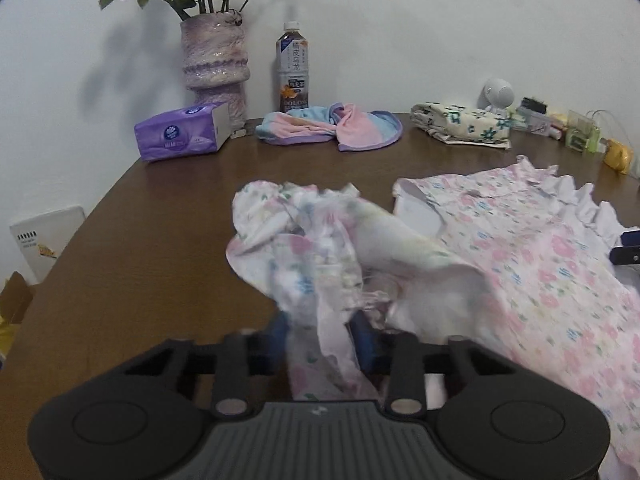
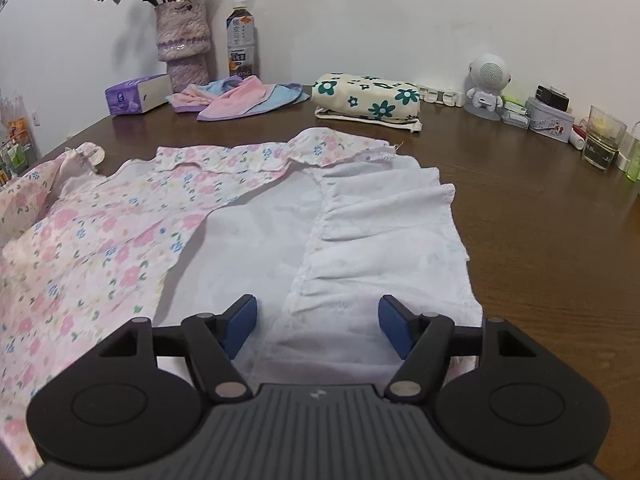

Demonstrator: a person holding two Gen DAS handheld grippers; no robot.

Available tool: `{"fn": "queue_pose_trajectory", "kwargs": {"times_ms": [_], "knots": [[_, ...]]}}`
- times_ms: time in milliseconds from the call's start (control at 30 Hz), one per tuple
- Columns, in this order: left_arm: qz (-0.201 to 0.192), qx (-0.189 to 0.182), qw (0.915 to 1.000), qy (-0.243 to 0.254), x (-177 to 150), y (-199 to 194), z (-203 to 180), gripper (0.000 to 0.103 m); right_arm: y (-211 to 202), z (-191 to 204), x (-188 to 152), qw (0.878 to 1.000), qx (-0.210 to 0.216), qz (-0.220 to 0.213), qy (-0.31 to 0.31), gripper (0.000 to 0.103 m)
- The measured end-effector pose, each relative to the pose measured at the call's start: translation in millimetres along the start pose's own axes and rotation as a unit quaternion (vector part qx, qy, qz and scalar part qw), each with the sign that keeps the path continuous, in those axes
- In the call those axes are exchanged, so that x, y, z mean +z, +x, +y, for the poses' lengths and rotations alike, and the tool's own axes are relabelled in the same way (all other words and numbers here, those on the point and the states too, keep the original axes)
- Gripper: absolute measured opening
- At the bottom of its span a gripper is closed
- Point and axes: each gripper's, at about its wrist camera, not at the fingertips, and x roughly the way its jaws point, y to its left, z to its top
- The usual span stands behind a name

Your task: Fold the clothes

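Right wrist view: the right gripper point(image 2: 318, 326), its black linkage arms ending in blue pads point(image 2: 240, 326), stands with jaws apart above the white frilled underside of a pink floral cotton garment point(image 2: 100, 240) spread on a dark brown wooden table point(image 2: 540, 240). No cloth lies pinched between the pads. Along the white wall stand a purple tissue box point(image 2: 134, 94), a mottled lilac vase of dried roses point(image 2: 182, 36), a tea bottle point(image 2: 241, 42), a pink-and-blue towel point(image 2: 244, 98), a folded cream cloth with green flowers point(image 2: 366, 98) and a white robot-shaped speaker point(image 2: 488, 84).

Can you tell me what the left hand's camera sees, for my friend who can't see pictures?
The left gripper pinches a bunched part of a pink floral garment on a brown table. Behind it, by the wall, stand a purple tissue box, a vase of flowers and a tea bottle.
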Motion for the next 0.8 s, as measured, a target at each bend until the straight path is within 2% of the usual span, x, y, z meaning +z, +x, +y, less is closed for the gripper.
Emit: {"fn": "queue_pose_trajectory", "kwargs": {"times_ms": [67,167,233,300,333,633,733,800], "knots": [[0.003,0.005,1.0000,0.002,8,11,2,0.016,7,-3,6,1.000,-0.002,0.000,0.001,0.068],[0.004,0.015,0.9999,0.003,18,22,3,0.011,21,-6,17,1.000,-0.006,-0.003,0.002,0.067],[0.005,0.017,0.9998,0.002,25,30,3,0.010,30,-7,25,1.000,-0.009,-0.007,0.004,0.062],[0.006,0.021,0.9998,0.003,30,36,2,0.010,38,-8,32,1.000,-0.012,-0.011,0.010,0.050],[0.005,0.025,0.9997,0.003,32,39,2,0.010,43,-9,35,1.000,-0.014,-0.012,0.011,0.049],[-0.004,0.064,0.9970,-0.042,49,63,14,0.010,79,-18,63,0.999,-0.024,-0.022,0.019,0.048],[-0.014,0.064,0.9956,-0.067,47,62,19,0.012,83,-19,64,0.999,-0.024,-0.030,0.020,0.048],[-0.027,0.056,0.9941,-0.089,45,56,21,0.025,81,-21,62,0.999,-0.018,-0.035,0.024,0.051]]}}
